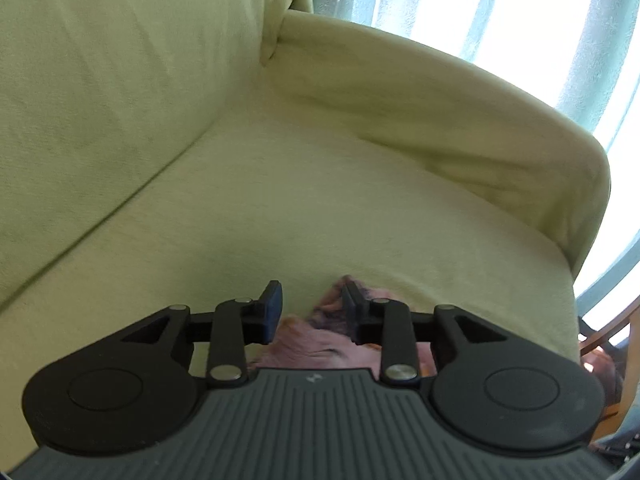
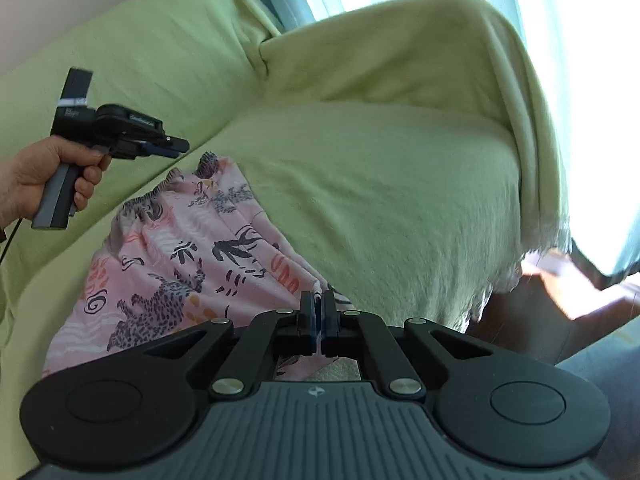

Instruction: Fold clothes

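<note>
A pink garment (image 2: 188, 264) with dark animal print lies on the green-covered sofa seat (image 2: 380, 184). My right gripper (image 2: 319, 312) is shut on the garment's near right edge. My left gripper (image 1: 312, 306) is open and empty, hovering just above the garment's far corner (image 1: 320, 340). In the right wrist view the left gripper (image 2: 176, 146) shows at the left, held in a hand above the garment's top edge.
The sofa back (image 1: 120, 80) rises to the left and a covered armrest (image 1: 460, 120) stands at the far right. Pale blue curtains (image 1: 500, 20) hang behind. Wooden floor (image 2: 560, 300) shows past the sofa's front right corner.
</note>
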Tool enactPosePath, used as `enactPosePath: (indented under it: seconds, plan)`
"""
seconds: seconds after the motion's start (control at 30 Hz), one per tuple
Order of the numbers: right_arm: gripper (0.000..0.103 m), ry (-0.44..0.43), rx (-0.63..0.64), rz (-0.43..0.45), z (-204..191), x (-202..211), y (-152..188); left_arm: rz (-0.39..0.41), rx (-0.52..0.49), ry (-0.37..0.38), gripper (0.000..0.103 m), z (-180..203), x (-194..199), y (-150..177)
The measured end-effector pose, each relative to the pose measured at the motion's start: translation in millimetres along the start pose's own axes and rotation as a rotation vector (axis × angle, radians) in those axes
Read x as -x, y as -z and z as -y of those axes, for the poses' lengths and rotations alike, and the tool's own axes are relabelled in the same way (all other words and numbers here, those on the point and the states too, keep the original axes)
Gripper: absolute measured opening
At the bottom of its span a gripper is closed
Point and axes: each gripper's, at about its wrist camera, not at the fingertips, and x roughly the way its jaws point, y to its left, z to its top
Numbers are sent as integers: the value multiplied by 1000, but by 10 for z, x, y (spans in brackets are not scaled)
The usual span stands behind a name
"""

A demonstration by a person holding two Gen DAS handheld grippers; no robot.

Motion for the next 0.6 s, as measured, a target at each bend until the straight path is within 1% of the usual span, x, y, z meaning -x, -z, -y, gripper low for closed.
enactPosePath:
  seconds: [0.07, 0.13, 0.17, 0.27, 0.33, 0.37, 0.47, 0.6]
  plan:
    - [2, -6, 0, -8, 11, -33, 10, -54, -73, 45, 27, -42, -27, 46]
    - [3, -11, -6, -18, 21, -60, 21, -91, -139, 81, 27, -33, -75, 108]
    - [3, -12, -8, -19, 21, -65, 23, -103, -159, 90, 27, -26, -96, 139]
    - [4, -14, -8, -23, 0, -83, 25, -99, -183, 107, 27, -19, -142, 197]
    - [4, -14, -1, -29, -24, -99, 31, -83, -186, 108, 14, -8, -127, 212]
    - [4, -13, 2, -36, -25, -111, 37, -75, -188, 110, 4, -10, -118, 210]
    - [4, -10, -7, -49, 0, -137, 43, -36, -216, 110, 4, -10, -11, 230]
    - [2, -20, -9, -49, -6, -115, 48, 65, -212, 142, 3, -22, 166, 153]
